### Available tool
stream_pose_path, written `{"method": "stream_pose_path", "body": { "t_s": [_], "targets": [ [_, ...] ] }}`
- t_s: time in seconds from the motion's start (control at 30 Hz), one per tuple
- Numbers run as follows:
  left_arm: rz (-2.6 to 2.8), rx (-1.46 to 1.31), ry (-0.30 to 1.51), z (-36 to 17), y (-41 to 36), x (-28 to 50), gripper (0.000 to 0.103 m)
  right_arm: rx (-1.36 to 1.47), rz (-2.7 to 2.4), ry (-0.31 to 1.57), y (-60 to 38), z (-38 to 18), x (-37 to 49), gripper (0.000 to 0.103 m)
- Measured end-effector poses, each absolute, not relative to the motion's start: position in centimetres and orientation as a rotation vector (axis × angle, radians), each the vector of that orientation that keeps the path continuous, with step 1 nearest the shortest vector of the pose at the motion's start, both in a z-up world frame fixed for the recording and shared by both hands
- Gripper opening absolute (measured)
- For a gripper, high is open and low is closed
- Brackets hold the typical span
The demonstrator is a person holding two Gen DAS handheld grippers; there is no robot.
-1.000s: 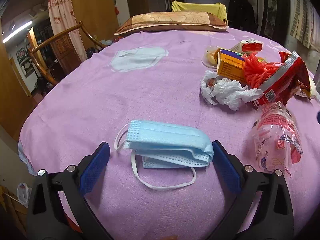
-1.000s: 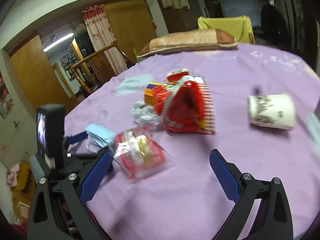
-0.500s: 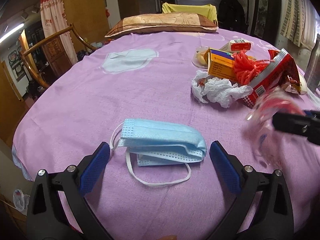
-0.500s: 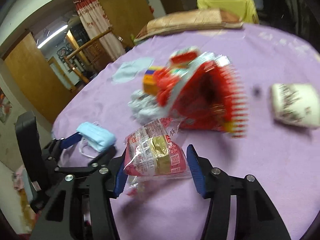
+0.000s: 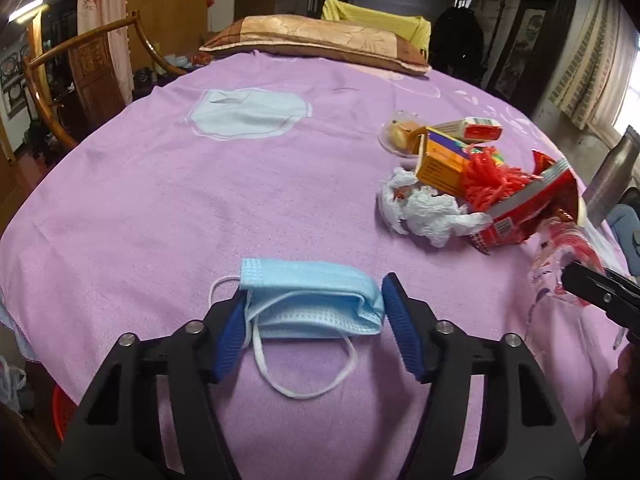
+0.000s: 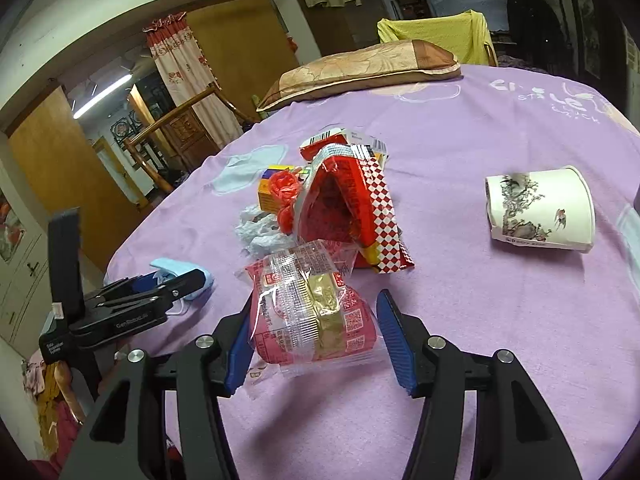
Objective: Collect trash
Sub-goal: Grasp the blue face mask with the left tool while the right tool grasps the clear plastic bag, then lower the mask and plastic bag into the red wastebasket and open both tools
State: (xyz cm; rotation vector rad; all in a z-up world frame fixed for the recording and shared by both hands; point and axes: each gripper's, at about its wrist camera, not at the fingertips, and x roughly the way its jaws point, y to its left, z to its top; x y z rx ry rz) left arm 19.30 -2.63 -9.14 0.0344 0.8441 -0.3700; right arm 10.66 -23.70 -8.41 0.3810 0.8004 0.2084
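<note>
A blue face mask lies on the purple tablecloth. My left gripper has its blue pads touching both ends of the mask. It also shows in the right wrist view. A clear and red snack wrapper sits between the pads of my right gripper, which press its sides. The wrapper shows blurred at the right edge of the left wrist view.
A pile lies mid-table: a red chip bag, an orange box, red netting, crumpled white tissue. A paper cup lies on its side at right. A pillow lies at the far edge.
Both grippers have narrowed from wide open. The left closed around the mask. The right moved onto the snack wrapper and closed on it.
</note>
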Motion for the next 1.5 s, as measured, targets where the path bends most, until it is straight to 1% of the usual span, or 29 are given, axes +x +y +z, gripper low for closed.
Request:
{"method": "stream_pose_path", "body": {
  "t_s": [0.1,0.27,0.3,0.37,0.63,0.93,1.17,1.2,1.23,1.27,1.3,1.5],
  "targets": [
    [-0.378,0.006,0.808,-8.3,-1.7,18.3,0.062,0.376,0.205,0.787,-23.6,-8.3,10.5,0.058],
    [-0.366,-0.024,0.753,-6.3,0.4,17.0,0.062,0.374,0.191,0.772,-23.5,-8.0,10.3,0.054],
    [-0.357,-0.028,0.746,-6.0,0.8,16.9,0.062,0.374,0.192,0.771,-23.5,-7.9,10.3,0.050],
    [-0.336,-0.037,0.731,-5.3,1.9,16.5,0.062,0.381,0.197,0.776,-23.4,-7.8,10.2,0.047],
    [-0.234,-0.063,0.686,-3.9,7.5,14.5,0.062,0.363,0.229,0.741,-22.0,-5.5,9.6,0.047],
    [-0.100,-0.111,0.692,-4.9,15.6,11.2,0.062,0.304,0.330,0.737,-16.8,-3.3,10.1,0.047],
    [0.013,-0.175,0.788,-9.0,23.1,9.2,0.064,0.245,0.442,0.770,-10.2,-2.5,11.1,0.047],
    [0.019,-0.181,0.805,-9.6,23.8,9.1,0.066,0.239,0.452,0.775,-9.5,-2.4,11.2,0.047],
    [0.029,-0.183,0.823,-10.3,24.4,9.0,0.076,0.227,0.469,0.785,-8.4,-2.4,11.4,0.047],
    [0.047,-0.186,0.851,-11.3,25.3,9.1,0.083,0.219,0.479,0.790,-7.6,-2.4,11.2,0.047],
    [0.066,-0.190,0.870,-12.1,25.9,9.2,0.094,0.207,0.496,0.800,-6.4,-2.3,11.3,0.047],
    [0.109,-0.269,0.924,-14.8,29.7,9.3,0.095,0.134,0.568,0.836,-0.9,-2.0,11.6,0.047]
  ]
}}
